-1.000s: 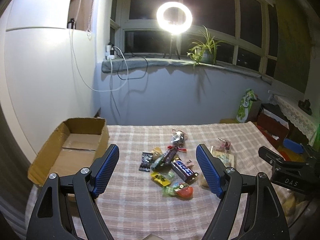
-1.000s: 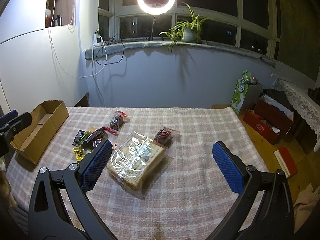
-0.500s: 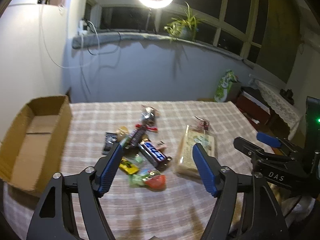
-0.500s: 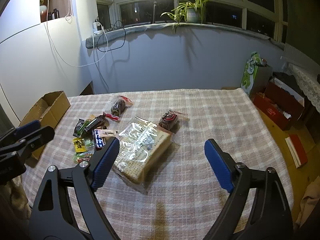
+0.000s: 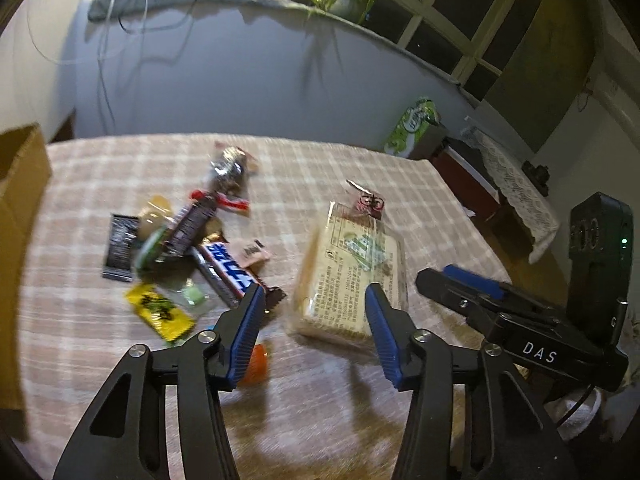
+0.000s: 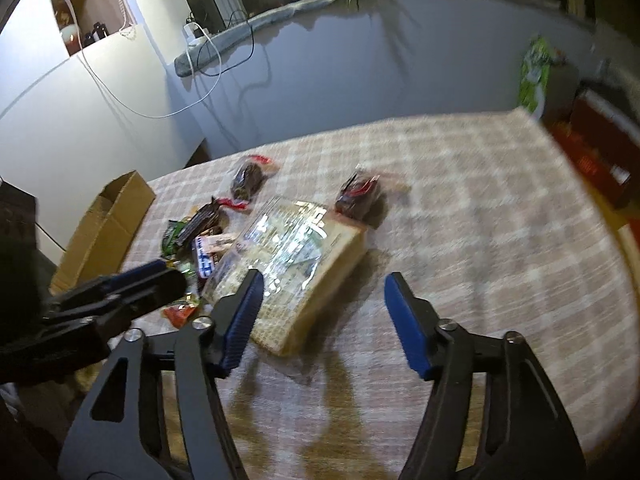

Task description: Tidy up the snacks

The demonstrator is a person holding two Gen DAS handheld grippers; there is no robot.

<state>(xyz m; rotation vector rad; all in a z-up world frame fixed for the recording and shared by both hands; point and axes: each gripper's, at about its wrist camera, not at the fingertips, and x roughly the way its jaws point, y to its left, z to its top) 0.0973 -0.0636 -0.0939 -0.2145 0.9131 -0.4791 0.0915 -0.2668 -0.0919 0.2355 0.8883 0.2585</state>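
A large clear-wrapped pack of biscuits (image 5: 352, 276) lies on the checked tablecloth (image 5: 340, 168); it also shows in the right wrist view (image 6: 296, 260). A pile of small snacks lies to its left, with a blue chocolate bar (image 5: 228, 270), a yellow packet (image 5: 160, 312) and a dark bar (image 5: 190, 224). My left gripper (image 5: 314, 328) is open and empty just before the biscuit pack. My right gripper (image 6: 322, 316) is open and empty, its left finger over the pack's near corner. A dark red snack bag (image 6: 358, 196) lies behind the pack.
An open cardboard box (image 6: 104, 228) stands at the table's left edge, also in the left wrist view (image 5: 20, 184). The table's right edge (image 6: 592, 200) drops to a floor with boxes and a green bag (image 5: 412, 128). A wall rises behind the table.
Both grippers have tilted down and moved in closer to the biscuit pack. The left gripper has swung to the right, from the snack pile toward the pack. Both stay open.
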